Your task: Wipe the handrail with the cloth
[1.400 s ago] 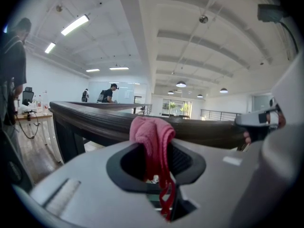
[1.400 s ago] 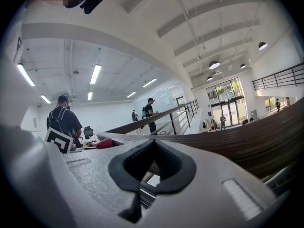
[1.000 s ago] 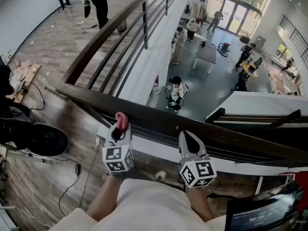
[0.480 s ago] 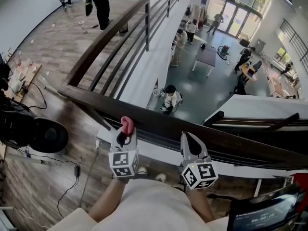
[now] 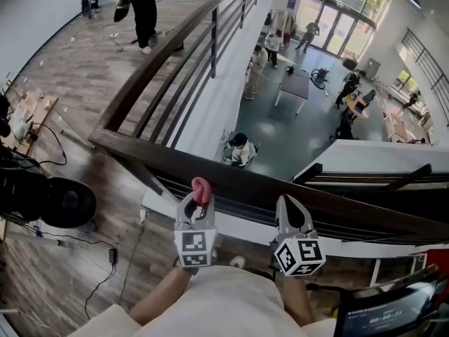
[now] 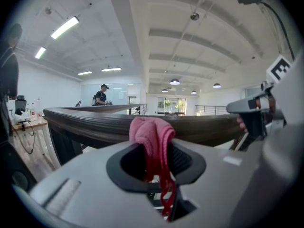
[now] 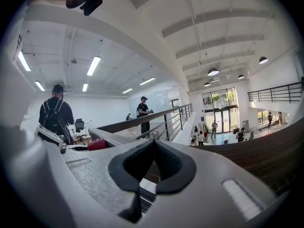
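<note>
Your left gripper (image 5: 197, 203) is hiding half the cloth (image 5: 202, 186); the handrail (image 5: 245, 182) is running off frame right; the screen (image 5: 382, 313) is getting cropped.

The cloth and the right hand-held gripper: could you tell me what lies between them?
Only bare handrail lies between cloth and right hand-held gripper, per the head view.

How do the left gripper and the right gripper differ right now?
The left gripper is shut on a bunched pink cloth; the right gripper is shut with nothing between its jaws. In the head view, the left gripper sits nearer the corner of the handrail, and the right gripper sits further along it. Both point at the dark handrail.
</note>
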The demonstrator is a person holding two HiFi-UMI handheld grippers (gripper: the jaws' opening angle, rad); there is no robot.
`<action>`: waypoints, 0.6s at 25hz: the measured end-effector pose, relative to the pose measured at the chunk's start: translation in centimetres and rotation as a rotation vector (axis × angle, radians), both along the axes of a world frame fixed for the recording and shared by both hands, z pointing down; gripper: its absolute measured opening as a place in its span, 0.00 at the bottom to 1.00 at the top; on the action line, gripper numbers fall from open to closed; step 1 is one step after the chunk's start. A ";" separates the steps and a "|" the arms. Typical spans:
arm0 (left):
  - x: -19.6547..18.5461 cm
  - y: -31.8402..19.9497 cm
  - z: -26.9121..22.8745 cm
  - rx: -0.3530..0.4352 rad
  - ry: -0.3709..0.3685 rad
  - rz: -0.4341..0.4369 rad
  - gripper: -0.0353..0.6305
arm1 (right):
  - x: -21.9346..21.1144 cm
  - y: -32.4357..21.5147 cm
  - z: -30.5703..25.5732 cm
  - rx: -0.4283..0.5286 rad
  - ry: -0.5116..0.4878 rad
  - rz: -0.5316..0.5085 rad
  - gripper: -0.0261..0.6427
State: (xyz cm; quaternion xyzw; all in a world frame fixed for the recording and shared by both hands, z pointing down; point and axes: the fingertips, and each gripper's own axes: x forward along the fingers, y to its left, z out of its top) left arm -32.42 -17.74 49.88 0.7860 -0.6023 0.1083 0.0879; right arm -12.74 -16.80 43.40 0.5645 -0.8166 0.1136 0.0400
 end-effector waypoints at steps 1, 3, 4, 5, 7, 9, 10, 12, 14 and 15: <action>0.0 0.1 -0.1 0.008 -0.009 0.011 0.22 | 0.0 0.2 0.0 -0.004 0.005 0.009 0.04; 0.3 0.2 -0.2 0.016 -0.027 0.028 0.22 | 0.0 0.5 0.2 -0.010 0.025 0.020 0.04; 0.4 0.2 -0.3 0.015 -0.025 0.036 0.22 | 0.0 0.6 0.3 -0.010 0.039 0.023 0.04; 0.5 0.1 -0.3 0.010 -0.016 0.045 0.22 | -0.1 0.5 0.2 -0.008 0.050 0.026 0.04; 0.6 0.1 -0.3 -0.009 0.003 0.069 0.22 | -0.2 0.6 0.0 -0.005 0.055 0.036 0.04; 0.6 0.3 -0.2 -0.017 0.016 0.085 0.22 | -0.3 0.8 0.1 -0.005 0.046 0.047 0.04; 0.6 0.4 -0.2 -0.016 0.020 0.090 0.22 | -0.3 0.9 0.2 -0.006 0.041 0.051 0.04; 0.7 0.3 -0.2 -0.013 0.026 0.097 0.22 | -0.4 0.9 0.5 -0.006 0.035 0.056 0.04; 0.7 0.2 -0.1 -0.015 0.029 0.097 0.22 | -0.5 0.7 0.6 0.002 0.031 0.056 0.04; 0.6 0.1 -0.1 -0.016 0.032 0.092 0.22 | -0.5 0.7 0.5 0.007 0.029 0.054 0.04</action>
